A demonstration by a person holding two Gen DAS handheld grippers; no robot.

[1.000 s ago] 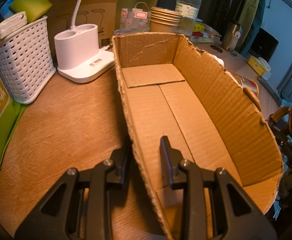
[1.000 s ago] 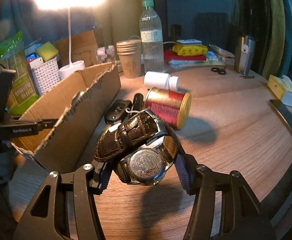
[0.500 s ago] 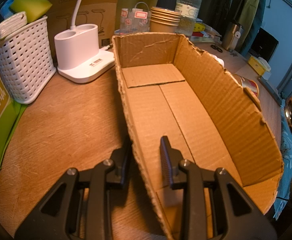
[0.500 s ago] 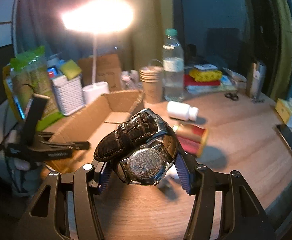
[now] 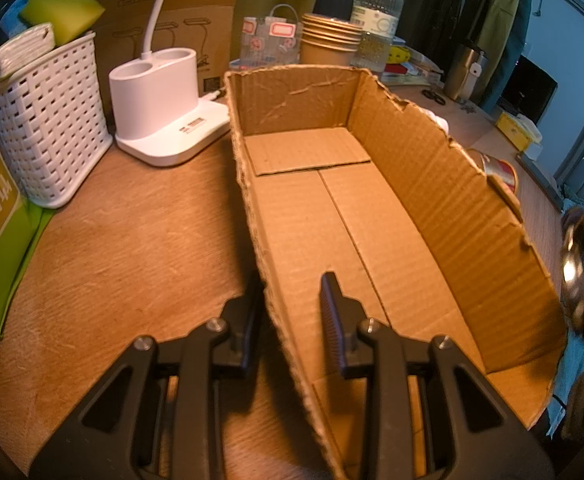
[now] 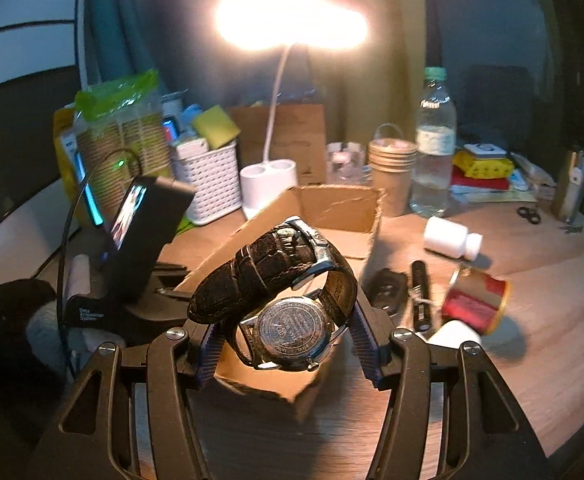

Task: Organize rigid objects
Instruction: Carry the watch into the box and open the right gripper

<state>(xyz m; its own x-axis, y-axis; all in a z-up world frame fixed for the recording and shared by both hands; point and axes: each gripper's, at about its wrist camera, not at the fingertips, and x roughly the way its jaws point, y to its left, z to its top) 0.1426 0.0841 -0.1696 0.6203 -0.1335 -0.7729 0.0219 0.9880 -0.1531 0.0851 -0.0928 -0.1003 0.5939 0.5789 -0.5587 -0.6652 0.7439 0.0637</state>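
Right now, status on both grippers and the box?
Left gripper straddles cardboard box wall, apparently gripping. Right gripper shut on brown leather-strap wristwatch, above box. Box interior clear.

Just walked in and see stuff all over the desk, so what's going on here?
Someone is tidying loose items into a cardboard box. The left hand-held gripper straddles the box's near wall, steadying it. The right hand-held gripper holds a wristwatch above the box, not yet dropped in. A red tin and white pill bottle lie on the desk.

basket left of lamp base | cardboard box right
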